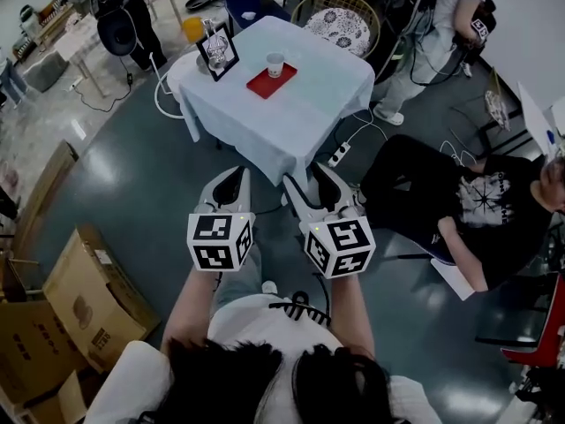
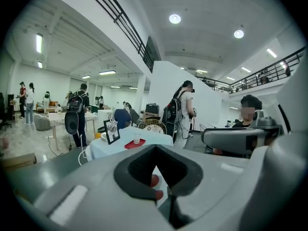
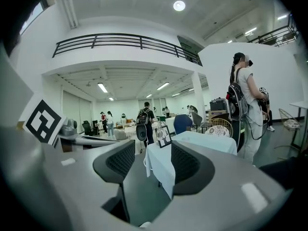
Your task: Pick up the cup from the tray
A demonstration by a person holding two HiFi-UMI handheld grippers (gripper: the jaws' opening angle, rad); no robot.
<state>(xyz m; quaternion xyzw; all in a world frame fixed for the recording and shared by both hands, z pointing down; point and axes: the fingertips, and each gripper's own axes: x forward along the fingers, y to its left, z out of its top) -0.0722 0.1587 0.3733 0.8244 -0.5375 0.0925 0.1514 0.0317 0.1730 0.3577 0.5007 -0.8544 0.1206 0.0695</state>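
A small pale cup [image 1: 275, 64] stands upright on a red tray [image 1: 265, 85] on a table with a light blue cloth [image 1: 309, 113], well ahead of both grippers. My left gripper [image 1: 233, 177] and right gripper [image 1: 311, 180] are held side by side over the floor, short of the table's near edge. In the left gripper view the cup [image 2: 137, 139] and tray [image 2: 134, 144] are small and far; the left gripper [image 2: 155, 150] has its tips together, holding nothing. The right gripper [image 3: 153, 160] is open and empty, facing the table corner [image 3: 159, 170]; I cannot make out the cup there.
A framed picture [image 1: 217, 53] stands on the table's left end. A person in black sits at the right [image 1: 459, 201]. Cardboard boxes [image 1: 79, 299] lie at the left. A power strip [image 1: 340, 155] lies by the table. A wicker chair [image 1: 340, 20] stands behind it.
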